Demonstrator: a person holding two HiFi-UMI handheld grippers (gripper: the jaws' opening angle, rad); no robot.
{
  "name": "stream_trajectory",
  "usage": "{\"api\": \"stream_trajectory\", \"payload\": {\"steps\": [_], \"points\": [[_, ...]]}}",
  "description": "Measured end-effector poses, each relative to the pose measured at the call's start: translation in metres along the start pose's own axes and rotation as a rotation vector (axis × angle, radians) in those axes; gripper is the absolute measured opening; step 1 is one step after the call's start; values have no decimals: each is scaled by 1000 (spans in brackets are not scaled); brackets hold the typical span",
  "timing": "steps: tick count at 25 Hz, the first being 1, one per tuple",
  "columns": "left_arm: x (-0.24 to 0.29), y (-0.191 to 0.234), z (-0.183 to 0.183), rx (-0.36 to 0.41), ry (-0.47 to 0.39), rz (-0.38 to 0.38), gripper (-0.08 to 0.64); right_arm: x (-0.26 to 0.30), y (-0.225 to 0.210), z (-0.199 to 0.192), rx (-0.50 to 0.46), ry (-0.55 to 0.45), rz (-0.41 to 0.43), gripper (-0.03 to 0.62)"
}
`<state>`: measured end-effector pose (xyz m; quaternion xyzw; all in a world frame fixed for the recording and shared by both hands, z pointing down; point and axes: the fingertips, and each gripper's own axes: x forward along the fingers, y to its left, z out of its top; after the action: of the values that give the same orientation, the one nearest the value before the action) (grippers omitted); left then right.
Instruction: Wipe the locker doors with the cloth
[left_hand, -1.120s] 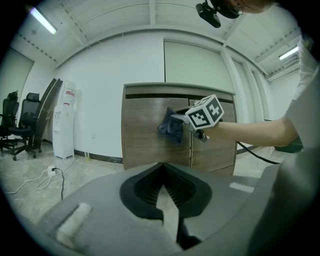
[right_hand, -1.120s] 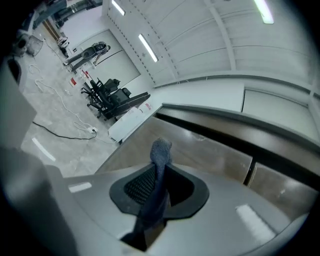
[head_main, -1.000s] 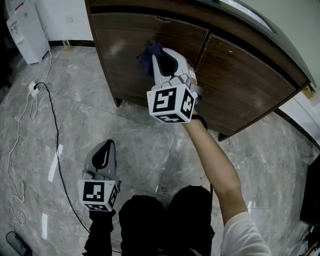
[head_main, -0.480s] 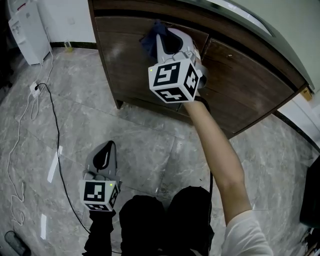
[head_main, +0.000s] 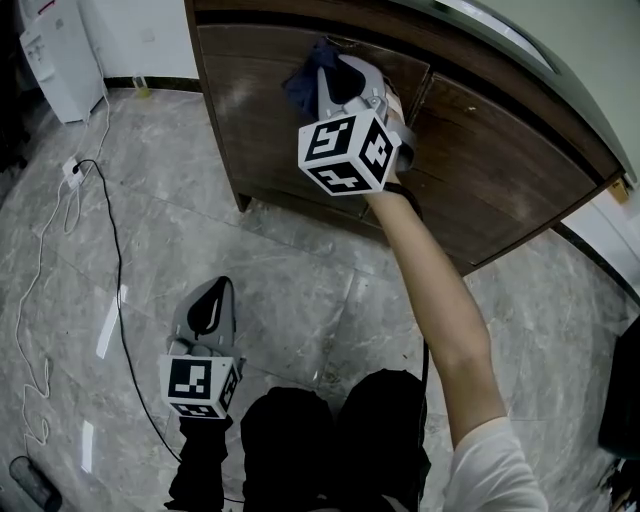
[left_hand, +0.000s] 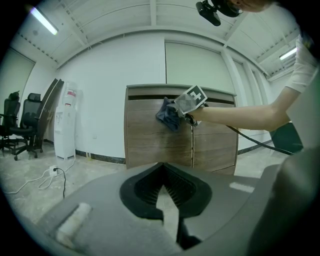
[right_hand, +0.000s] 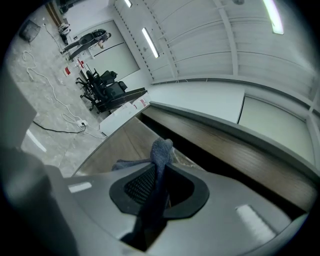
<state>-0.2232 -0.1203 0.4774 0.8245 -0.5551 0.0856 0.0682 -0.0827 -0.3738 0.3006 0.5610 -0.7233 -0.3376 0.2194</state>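
Cloth (head_main: 300, 84), pinched between fingers of right gripper (head_main: 333, 70), has climbed the locker door (head_main: 255, 135); left gripper (head_main: 211, 292) stays closed and empty.

Cloth (head_main: 300, 85) mostly hidden behind right gripper (head_main: 338, 72); where it met left locker door (head_main: 255, 120) was masked in head view. Water dispenser (head_main: 55, 60) was clipped by top edge. Black object (head_main: 622, 390) was cut by right edge, unidentifiable.

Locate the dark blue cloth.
Head view, top centre: the dark blue cloth is clamped in the right gripper, against the left brown wooden locker door.
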Motion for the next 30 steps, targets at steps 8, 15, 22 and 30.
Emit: {"api": "stream_trajectory", "payload": {"steps": [8,15,22,30], "points": [[-2,6,-5,-4,9,9,3,1,50,-40,4,59,63,57],[-2,11,-8,-6,17,22,3,2,92,-71,11,102,118,57],[-3,16,-15,-13,24,32,3,-1,133,-104,10,151,175,57],[-2,22,-22,-25,38,47,3,-2,177,-139,-1,195,238,57]]}}
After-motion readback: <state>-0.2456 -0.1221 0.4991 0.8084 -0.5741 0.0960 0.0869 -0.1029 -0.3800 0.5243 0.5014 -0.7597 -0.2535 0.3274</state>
